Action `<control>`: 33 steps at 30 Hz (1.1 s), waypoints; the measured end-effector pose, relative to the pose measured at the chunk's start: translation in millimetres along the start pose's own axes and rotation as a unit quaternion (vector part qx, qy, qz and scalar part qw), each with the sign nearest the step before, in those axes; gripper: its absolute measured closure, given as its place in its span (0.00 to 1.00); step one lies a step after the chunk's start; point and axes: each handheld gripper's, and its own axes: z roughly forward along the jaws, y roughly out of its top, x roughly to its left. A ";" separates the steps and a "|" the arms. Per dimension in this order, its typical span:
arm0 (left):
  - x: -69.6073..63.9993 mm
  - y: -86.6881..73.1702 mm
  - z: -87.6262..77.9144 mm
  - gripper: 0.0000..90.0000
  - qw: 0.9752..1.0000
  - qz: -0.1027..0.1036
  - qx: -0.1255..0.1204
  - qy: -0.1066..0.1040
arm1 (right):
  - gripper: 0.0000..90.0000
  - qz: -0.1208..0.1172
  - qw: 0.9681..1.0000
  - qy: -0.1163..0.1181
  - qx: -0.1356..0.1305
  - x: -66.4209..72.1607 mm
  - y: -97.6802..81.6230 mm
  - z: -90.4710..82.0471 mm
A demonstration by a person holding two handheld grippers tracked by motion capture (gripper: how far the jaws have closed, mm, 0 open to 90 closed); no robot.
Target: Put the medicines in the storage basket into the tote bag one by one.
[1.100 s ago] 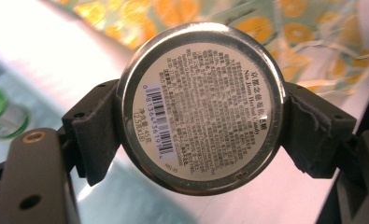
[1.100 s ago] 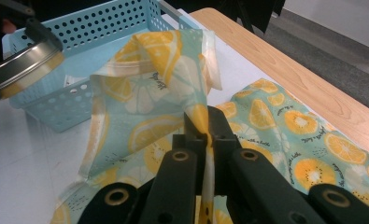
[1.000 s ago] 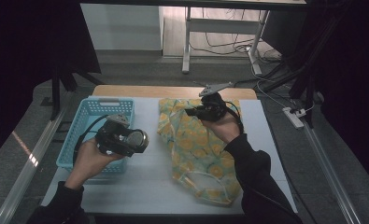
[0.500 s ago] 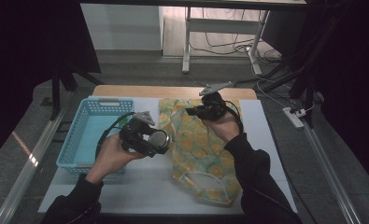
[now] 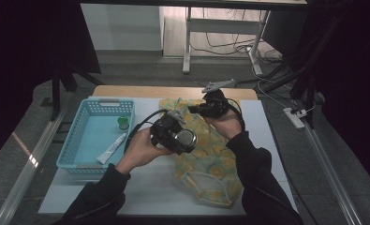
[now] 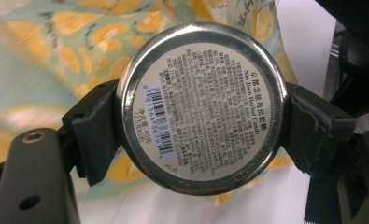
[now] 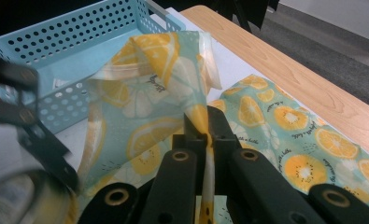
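Note:
A round metal candy tin [image 6: 202, 106] with a printed label and barcode sits clamped between the pads of my left gripper [image 6: 198, 126]. In the high view that tin [image 5: 186, 139] hangs over the left edge of a fruit-print bag [image 5: 210, 164] lying on the white table. My right gripper [image 7: 205, 128] is shut on the bag's upper edge [image 7: 198, 112] and lifts it, so the bag's mouth stands up. From above, the right gripper [image 5: 199, 108] is at the bag's far end, just right of and beyond the left gripper [image 5: 173, 133].
A light blue perforated basket [image 5: 75, 140] stands at the table's left, holding a small green-capped item [image 5: 122, 123] and a white tube [image 5: 111, 148]. A wooden strip [image 5: 140, 92] runs along the far edge. Cables trail from both grippers.
My left gripper has carried the tin rightward from beside the basket to the bag's left edge. The right gripper has stayed put, holding the bag's edge.

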 end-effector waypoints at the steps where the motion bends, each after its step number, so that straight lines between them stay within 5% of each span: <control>1: 0.6 2.4 4.1 0.23 1.000 0.001 0.000 -0.002 | 1.00 0.000 1.000 0.000 0.000 -0.4 0.4 -0.1; 13: 20.8 7.3 48.7 0.23 1.000 -0.008 -0.007 -0.008 | 1.00 0.011 1.000 -0.005 0.000 -10.8 -1.8 -0.4; 33: 49.2 -1.4 107.4 0.23 0.999 -0.012 0.013 0.044 | 1.00 0.030 0.999 -0.025 0.011 -26.2 -9.0 9.8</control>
